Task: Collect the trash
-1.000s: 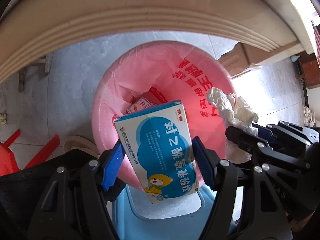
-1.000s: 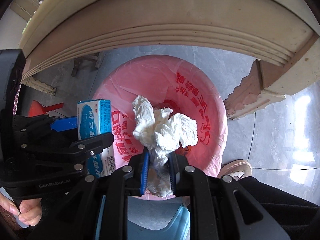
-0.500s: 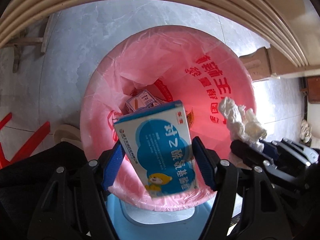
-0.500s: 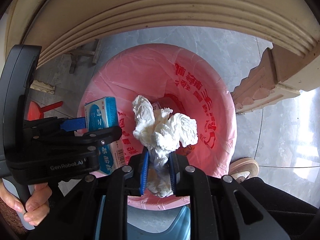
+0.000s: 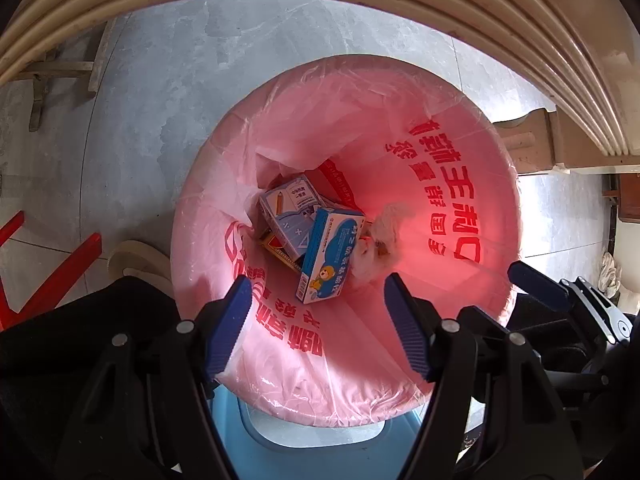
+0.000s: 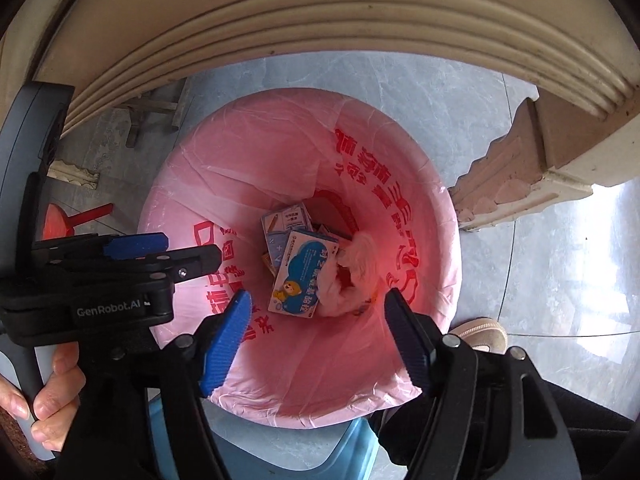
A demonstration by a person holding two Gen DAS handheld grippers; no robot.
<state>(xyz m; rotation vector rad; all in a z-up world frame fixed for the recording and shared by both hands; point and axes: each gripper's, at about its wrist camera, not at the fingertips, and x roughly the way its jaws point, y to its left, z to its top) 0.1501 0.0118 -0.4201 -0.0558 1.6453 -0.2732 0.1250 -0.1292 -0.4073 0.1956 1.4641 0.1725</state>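
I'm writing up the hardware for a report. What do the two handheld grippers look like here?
Both the left gripper and the right gripper have matte black frames with silver screw heads and ribbed blue pads on their fingertips. The left one's side carries white "GenRobot.AI" lettering. No cables show.

Both claws [image 5: 318,328] [image 6: 316,332] pointed down, empty, right jaws opening.

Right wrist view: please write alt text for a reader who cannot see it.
Looking down into a bin lined with a pink bag, where a blue medicine box and crumpled white tissue lie on other small boxes. The right gripper hangs above with nothing between its opening blue fingers; the left gripper is alongside.
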